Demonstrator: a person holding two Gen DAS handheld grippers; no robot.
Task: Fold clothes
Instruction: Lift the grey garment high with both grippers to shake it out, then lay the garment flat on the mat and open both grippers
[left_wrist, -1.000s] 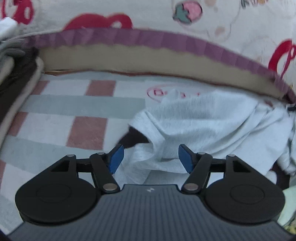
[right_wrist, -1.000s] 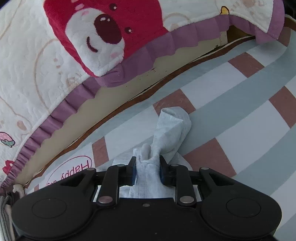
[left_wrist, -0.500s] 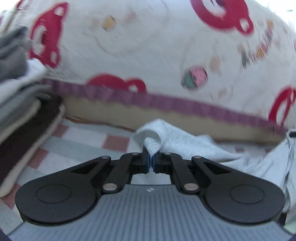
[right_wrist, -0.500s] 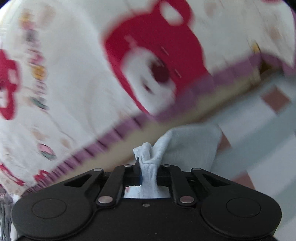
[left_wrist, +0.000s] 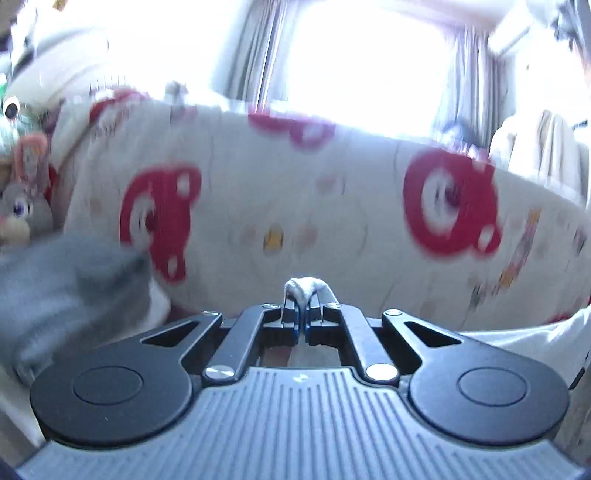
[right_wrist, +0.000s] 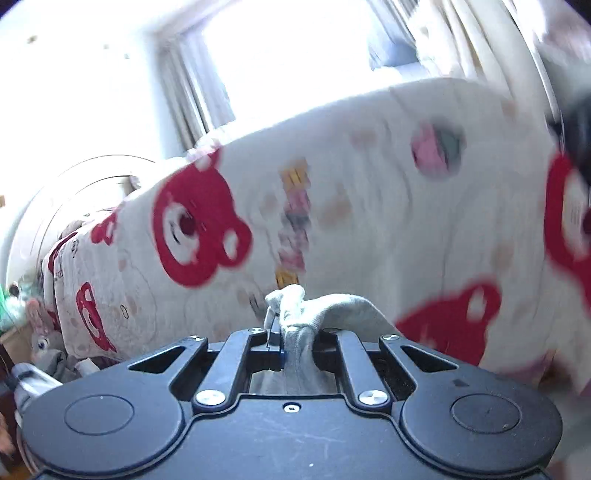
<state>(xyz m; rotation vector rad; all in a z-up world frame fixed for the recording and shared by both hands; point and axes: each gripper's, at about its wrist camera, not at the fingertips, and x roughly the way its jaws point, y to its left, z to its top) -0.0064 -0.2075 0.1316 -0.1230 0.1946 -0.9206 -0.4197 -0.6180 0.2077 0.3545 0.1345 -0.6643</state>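
Cloth (left_wrist: 306, 287), pale and bunched, sits pinched in the left tongs (left_wrist: 303, 317); the right tongs (right_wrist: 295, 339) clamp another bunch of it, both raised before a bear-print quilt (left_wrist: 332, 221).

Both grippers clamped on the white garment, raised before the bear-print quilt

The left gripper (left_wrist: 303, 325) has its jaws pressed nearly together, a small wad of the white garment (left_wrist: 306, 287) pinched at their tips, level and facing the bear-print quilt (left_wrist: 295, 206). The right gripper (right_wrist: 295, 349) is tilted relative to the quilt, its jaws closed around a thicker bunch of the same cloth.
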